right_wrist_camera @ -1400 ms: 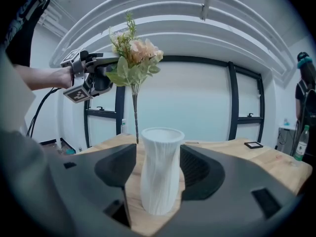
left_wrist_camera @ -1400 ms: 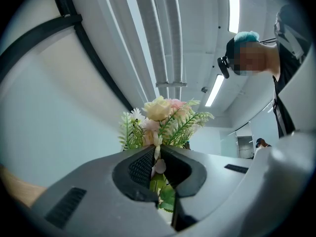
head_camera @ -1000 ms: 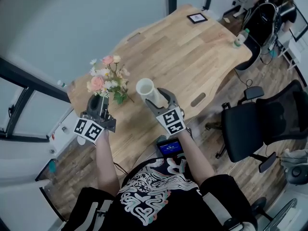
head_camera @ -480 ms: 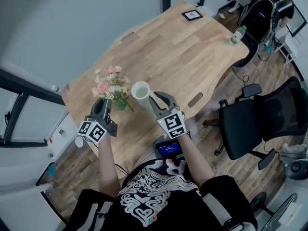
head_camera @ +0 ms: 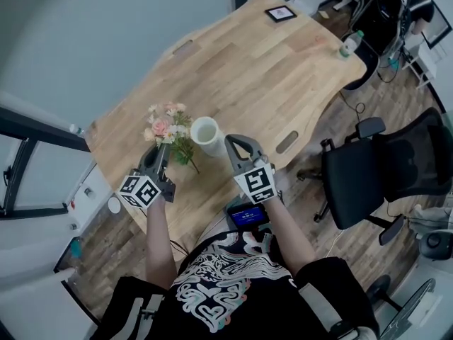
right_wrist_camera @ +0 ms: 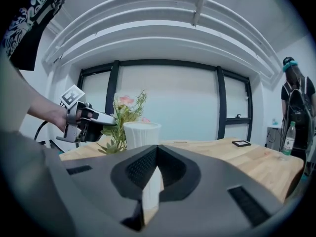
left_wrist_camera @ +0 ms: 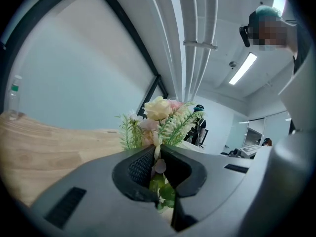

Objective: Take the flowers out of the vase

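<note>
A bunch of pink, cream and green flowers (head_camera: pixel 168 126) is out of the vase, its stems pinched in my left gripper (head_camera: pixel 162 151), which is shut on them low over the table. In the left gripper view the blooms (left_wrist_camera: pixel 158 110) rise just past the left gripper (left_wrist_camera: pixel 157 154). The ribbed white vase (head_camera: pixel 207 132) stands upright and empty on the wooden table (head_camera: pixel 269 69), right of the flowers. My right gripper (head_camera: pixel 234 142) sits just right of the vase, jaws closing to shut with nothing between them. The right gripper view shows the vase (right_wrist_camera: pixel 141 132) beyond the right gripper (right_wrist_camera: pixel 155 152), flowers (right_wrist_camera: pixel 123 111) to its left.
A small framed picture (head_camera: pixel 280 13) lies at the table's far end and a bottle (head_camera: pixel 348 44) stands near its right edge. A black office chair (head_camera: pixel 382 176) stands right of the table. A device with a lit screen (head_camera: pixel 248 217) hangs at the person's waist.
My left gripper has come down toward the table with the flowers. My right gripper has let go of the vase and closed its jaws beside it.
</note>
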Demonstrator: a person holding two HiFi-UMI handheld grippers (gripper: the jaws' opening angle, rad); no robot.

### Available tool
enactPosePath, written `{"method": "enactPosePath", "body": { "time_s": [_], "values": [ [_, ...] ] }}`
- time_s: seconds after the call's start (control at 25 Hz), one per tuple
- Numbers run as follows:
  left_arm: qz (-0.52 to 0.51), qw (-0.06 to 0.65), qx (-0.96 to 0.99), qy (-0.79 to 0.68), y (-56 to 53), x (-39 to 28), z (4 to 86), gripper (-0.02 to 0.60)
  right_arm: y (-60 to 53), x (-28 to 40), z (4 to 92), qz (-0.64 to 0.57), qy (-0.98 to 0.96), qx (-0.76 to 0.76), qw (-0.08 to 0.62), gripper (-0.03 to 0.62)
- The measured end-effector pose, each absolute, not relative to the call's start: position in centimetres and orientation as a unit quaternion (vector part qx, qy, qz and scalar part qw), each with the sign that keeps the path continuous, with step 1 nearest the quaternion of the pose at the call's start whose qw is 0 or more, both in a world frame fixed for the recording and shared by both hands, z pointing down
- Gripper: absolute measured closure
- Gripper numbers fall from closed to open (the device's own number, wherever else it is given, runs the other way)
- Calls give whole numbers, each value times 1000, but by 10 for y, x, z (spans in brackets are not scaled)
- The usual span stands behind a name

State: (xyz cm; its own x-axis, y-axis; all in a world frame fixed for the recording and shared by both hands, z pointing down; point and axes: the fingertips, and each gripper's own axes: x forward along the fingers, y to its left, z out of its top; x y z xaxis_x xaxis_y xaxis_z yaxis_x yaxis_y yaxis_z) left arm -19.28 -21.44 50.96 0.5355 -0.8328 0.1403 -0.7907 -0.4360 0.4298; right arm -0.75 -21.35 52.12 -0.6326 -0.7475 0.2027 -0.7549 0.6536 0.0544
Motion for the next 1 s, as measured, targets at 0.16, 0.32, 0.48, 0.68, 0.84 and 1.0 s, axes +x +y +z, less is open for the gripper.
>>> {"method": "enactPosePath", "body": {
  "time_s": [0.16, 0.32, 0.48, 0.68, 0.84, 1.0],
  "values": [
    [-39, 240, 843, -479, -219, -193, 524, 555, -217, -10, 531, 29, -904, 412, 114, 586],
    [-33, 257, 838, -481, -225, -196, 539, 555, -223, -14, 539, 35, -904, 408, 123, 586],
    [-28, 270, 834, -480, -233, -196, 556, 555, -229, -12, 546, 42, -902, 411, 129, 586],
    [-18, 294, 824, -483, -241, -194, 577, 555, -235, -7, 555, 49, -898, 415, 141, 586],
    [3, 305, 819, -486, -243, -191, 594, 555, -235, -7, 560, 57, -897, 415, 142, 586],
    [25, 301, 817, -491, -243, -185, 604, 554, -232, -3, 565, 62, -895, 416, 145, 586]
  ]
}}
